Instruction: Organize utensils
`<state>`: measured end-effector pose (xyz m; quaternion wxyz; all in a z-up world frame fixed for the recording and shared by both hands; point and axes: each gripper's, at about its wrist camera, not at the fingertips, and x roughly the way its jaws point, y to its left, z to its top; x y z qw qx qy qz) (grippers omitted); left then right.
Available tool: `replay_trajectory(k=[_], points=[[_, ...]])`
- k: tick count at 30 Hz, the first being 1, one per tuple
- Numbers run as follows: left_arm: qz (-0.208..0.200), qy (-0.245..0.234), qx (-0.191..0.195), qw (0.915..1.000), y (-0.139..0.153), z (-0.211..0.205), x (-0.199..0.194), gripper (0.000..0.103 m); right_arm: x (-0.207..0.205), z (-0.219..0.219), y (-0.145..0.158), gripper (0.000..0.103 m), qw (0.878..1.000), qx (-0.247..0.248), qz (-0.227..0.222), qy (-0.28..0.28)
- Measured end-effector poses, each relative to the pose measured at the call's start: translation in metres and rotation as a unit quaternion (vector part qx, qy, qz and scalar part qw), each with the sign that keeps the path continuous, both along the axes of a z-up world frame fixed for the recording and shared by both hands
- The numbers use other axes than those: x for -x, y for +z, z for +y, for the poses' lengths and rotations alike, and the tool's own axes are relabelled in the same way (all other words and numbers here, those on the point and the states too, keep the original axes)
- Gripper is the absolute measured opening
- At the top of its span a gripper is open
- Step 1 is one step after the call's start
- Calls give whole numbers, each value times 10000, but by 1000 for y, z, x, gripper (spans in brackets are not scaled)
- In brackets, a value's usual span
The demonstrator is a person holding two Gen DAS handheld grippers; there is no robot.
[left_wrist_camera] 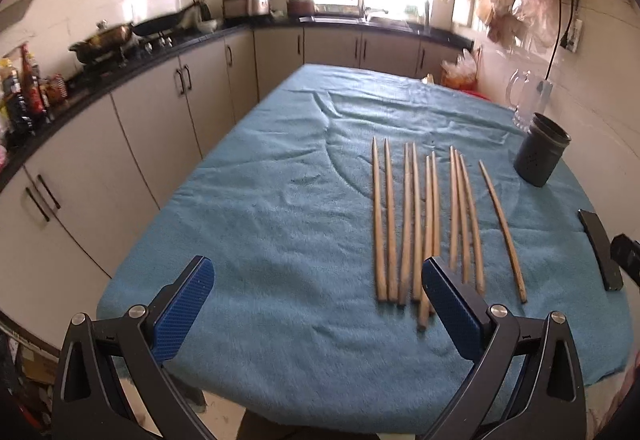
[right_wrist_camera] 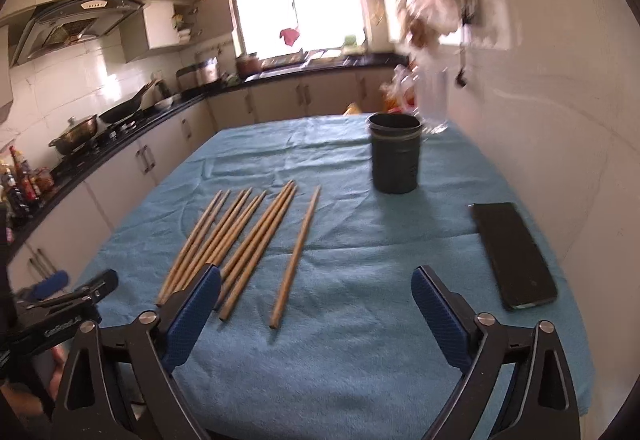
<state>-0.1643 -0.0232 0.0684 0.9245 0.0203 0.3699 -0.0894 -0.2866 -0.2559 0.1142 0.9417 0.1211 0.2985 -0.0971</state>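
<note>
Several wooden chopsticks [left_wrist_camera: 424,224] lie side by side on the blue cloth [left_wrist_camera: 280,240], points away from me; one chopstick [left_wrist_camera: 503,230] lies apart to their right. A dark grey cylindrical holder [left_wrist_camera: 541,150] stands upright beyond them. My left gripper [left_wrist_camera: 318,276] hovers open over the cloth just left of the chopsticks' thick ends, nothing between its fingers. In the right wrist view the chopsticks [right_wrist_camera: 236,244] fan out at left, the lone chopstick [right_wrist_camera: 296,258] beside them, the holder [right_wrist_camera: 395,152] further back. My right gripper [right_wrist_camera: 316,288] is open and empty, near the lone chopstick's thick end.
A black phone [right_wrist_camera: 514,254] lies flat on the cloth at the right, near the wall. A glass mug [left_wrist_camera: 526,100] stands behind the holder. Kitchen cabinets and a counter with pans run along the left. The left gripper's body [right_wrist_camera: 60,304] shows at the right view's left edge.
</note>
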Motion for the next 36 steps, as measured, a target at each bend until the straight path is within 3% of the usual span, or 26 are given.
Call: replay_trajectory(k=[3,5,6,7,9,13,16,20,24,31,36], points=[[308,-26,50,9995,0,0,-27,95,-25,-12,3,86,9995,-160,253,85],[580,-159,159,9981,0,-1,-47,79,-43,-18,3,72,9985,-273,422,212],[713,-191,173,9971,-1,-3,-56,75,-52,-20,2,69,9979,-311,530,214],[907,-245,238,9953,-3,-4,-68,70,-62,-23,0,59,9971,-381,619,241],[1269,-439,435,9900,-6,-8,-89,68,-80,-28,-3,47,9949,-534,800,298],[1706,-648,427,9823,-14,-24,-127,53,-114,-34,-10,36,9902,-813,1077,353],[1935,-782,387,9772,-21,-41,-150,49,-136,-42,-17,31,9864,-982,1284,296],[2090,-820,268,9741,-29,-59,-173,39,-160,-45,-27,28,9813,-1171,1507,258],[2230,-828,133,9712,-35,-70,-191,36,-176,-44,-34,28,9788,-1158,1675,226],[2271,-853,-56,9701,-43,-80,-205,26,-196,-49,-46,24,9749,-1050,1959,97],[2219,-882,-230,9708,-44,-86,-210,25,-212,-47,-59,24,9716,-1031,2128,85]])
